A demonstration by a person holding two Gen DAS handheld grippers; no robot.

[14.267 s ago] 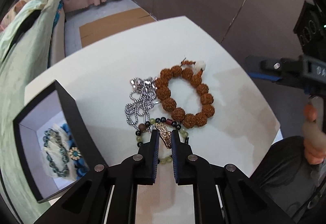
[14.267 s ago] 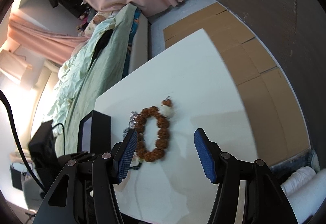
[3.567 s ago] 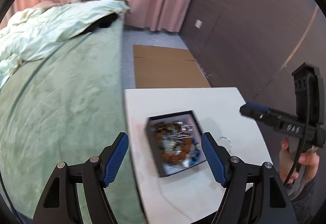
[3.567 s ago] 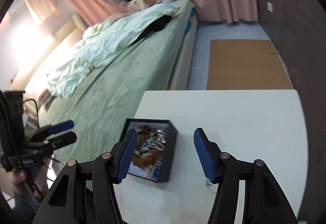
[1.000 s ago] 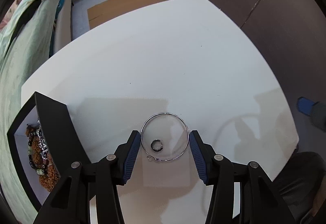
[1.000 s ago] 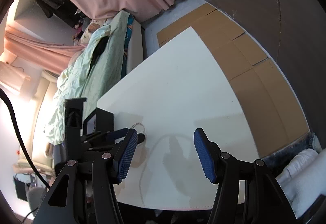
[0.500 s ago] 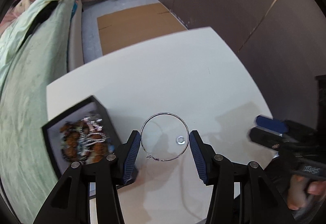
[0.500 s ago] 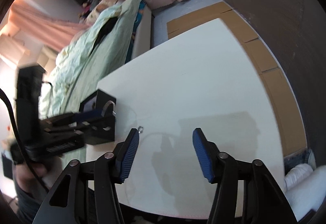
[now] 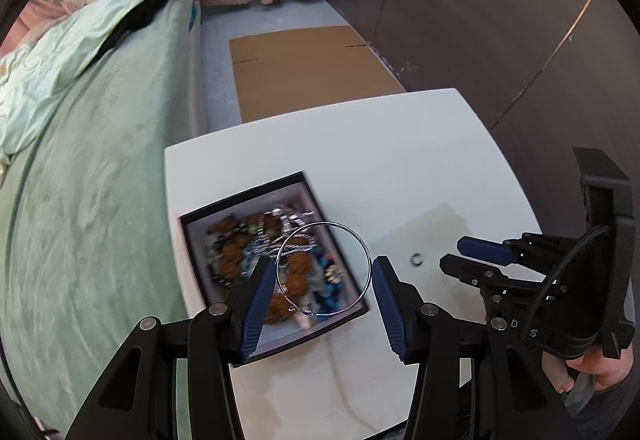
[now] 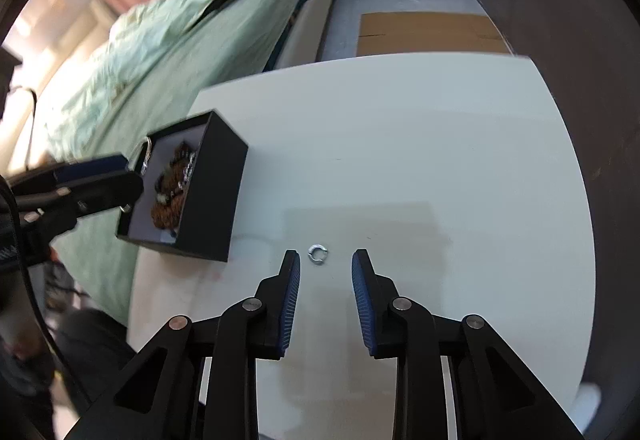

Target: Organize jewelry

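A thin silver hoop point(image 9: 334, 223) is clamped across its width in my left gripper point(image 9: 323, 268), which is shut on it above the black jewelry box point(image 9: 240, 196). The box holds brown bead bracelets, silver chain and blue pieces, all blurred. A small silver open ring point(image 9: 412, 259) lies on the white table point(image 9: 380, 144) to the right of the box. In the right wrist view that small ring point(image 10: 311, 254) lies just past my right gripper point(image 10: 326, 256). Its jaws are closing and the pads do not touch the ring. The left gripper point(image 10: 134, 172) hovers over the box point(image 10: 212, 196).
A bed with a green cover point(image 9: 80, 180) runs along the table's left edge. Flat cardboard point(image 9: 304, 68) lies on the floor beyond the table, beside a dark wall point(image 9: 500, 20). A person's hand point(image 9: 592, 372) holds the right gripper's handle at the lower right.
My left gripper has carried the hoop leftward from the bare table to above the box. The right gripper has swung in over the small ring and its jaws have narrowed.
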